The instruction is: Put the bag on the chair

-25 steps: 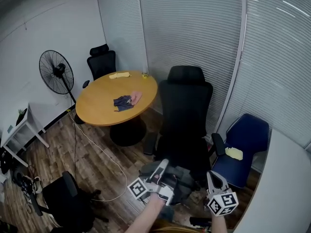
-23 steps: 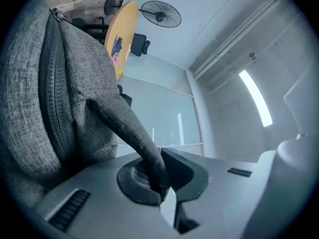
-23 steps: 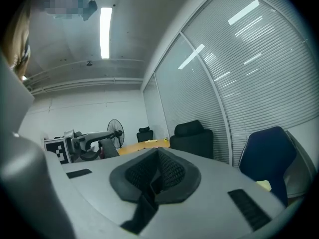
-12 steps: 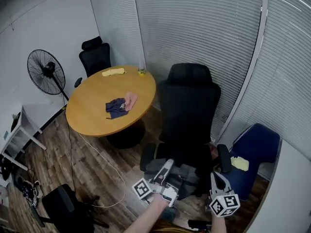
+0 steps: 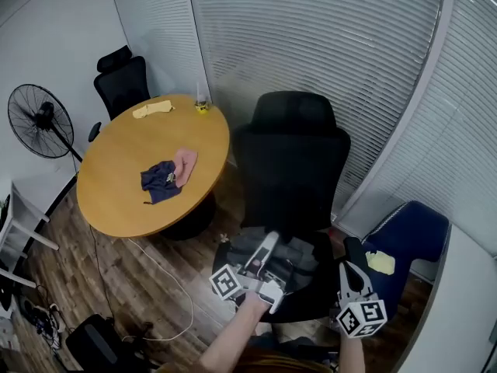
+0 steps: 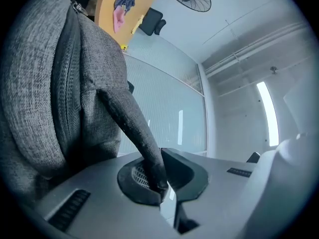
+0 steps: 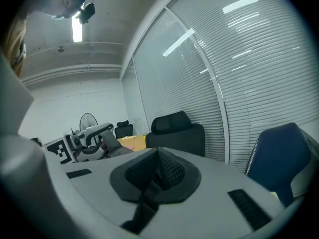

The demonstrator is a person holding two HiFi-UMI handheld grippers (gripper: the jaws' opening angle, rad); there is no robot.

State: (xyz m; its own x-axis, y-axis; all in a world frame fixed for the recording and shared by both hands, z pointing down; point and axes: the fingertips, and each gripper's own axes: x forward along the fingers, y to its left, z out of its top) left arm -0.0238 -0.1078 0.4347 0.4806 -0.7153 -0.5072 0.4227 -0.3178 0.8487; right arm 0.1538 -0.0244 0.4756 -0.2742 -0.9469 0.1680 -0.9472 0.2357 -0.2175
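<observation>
Holding, left gripper (image 6: 159, 183): jaws were clamped on the bag's strap (image 6: 132, 123), a dark woven band rising out of the ribbed pads.
Idling, right gripper (image 7: 157, 176): textured pads were pressed together on nothing, just right of the bag.
Bag (image 5: 299, 255): grey heathered fabric, soft and slumped, with a zip seam down one side. It hung over the seat; contact could not be told.
Change: within the last second the bag had passed from short of the seat's front edge to above the cushion. Judged, only lowering and release remained.
Chair (image 5: 291, 169): black, with a tall padded back, a headrest and armrests.
Beyond: round wooden table (image 5: 116, 200) bearing crumpled cloths (image 5: 167, 177); slatted blinds (image 5: 311, 37) behind.
</observation>
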